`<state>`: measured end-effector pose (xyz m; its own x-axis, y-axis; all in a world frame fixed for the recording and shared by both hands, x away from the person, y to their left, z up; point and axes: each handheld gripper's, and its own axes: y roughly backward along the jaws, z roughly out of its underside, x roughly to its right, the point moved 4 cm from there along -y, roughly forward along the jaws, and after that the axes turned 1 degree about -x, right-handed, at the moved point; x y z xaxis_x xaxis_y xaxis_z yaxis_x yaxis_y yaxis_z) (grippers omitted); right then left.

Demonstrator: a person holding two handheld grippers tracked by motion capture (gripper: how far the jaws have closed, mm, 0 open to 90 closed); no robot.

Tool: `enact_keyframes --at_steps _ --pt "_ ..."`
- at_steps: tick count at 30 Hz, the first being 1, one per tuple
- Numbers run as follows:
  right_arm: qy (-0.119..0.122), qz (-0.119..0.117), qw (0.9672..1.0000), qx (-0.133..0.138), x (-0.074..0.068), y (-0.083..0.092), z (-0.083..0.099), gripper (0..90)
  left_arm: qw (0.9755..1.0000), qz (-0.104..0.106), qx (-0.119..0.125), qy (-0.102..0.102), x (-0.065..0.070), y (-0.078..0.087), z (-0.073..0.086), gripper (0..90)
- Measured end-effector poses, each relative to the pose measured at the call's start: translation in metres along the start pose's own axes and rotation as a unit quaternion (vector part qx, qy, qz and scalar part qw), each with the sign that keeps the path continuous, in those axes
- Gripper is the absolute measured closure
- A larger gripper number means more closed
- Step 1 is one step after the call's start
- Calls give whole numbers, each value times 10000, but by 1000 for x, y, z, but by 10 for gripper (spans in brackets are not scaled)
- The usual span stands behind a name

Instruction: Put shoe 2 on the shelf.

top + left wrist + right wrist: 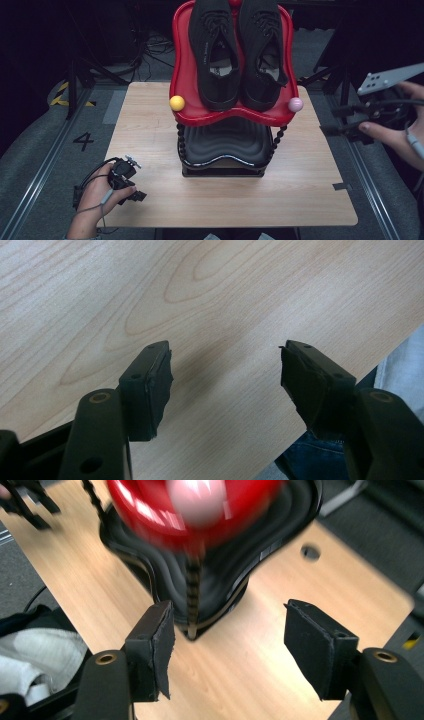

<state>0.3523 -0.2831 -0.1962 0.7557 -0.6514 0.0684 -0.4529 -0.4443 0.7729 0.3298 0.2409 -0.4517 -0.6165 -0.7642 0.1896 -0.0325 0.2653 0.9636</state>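
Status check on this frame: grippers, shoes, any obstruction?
Left gripper open over table. Right gripper open, empty. Black shoes on red tray. Nothing blocking.

Two shoes (239, 50) were set side by side on the upper tray (182, 75) of a rack (222, 150) placed mid-table (150, 125), a gripper (131, 187) at left and another gripper (350, 127) at right.

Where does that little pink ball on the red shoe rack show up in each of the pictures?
High view: the pink ball sits at the right front corner of the red tray, right of the black shoes.
Left gripper view: not in it; this one has bare table between open jaws.
Right gripper view: top centre, a blurred pink ball against the red tray.
Shared landmark: the wooden table.
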Motion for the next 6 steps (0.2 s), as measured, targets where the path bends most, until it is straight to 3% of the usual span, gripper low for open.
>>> enact_keyframes --at_steps 6 --pt "-276 -33 9995 -172 13 -45 47 375 10000 -53 31 77 2 3 3 375"
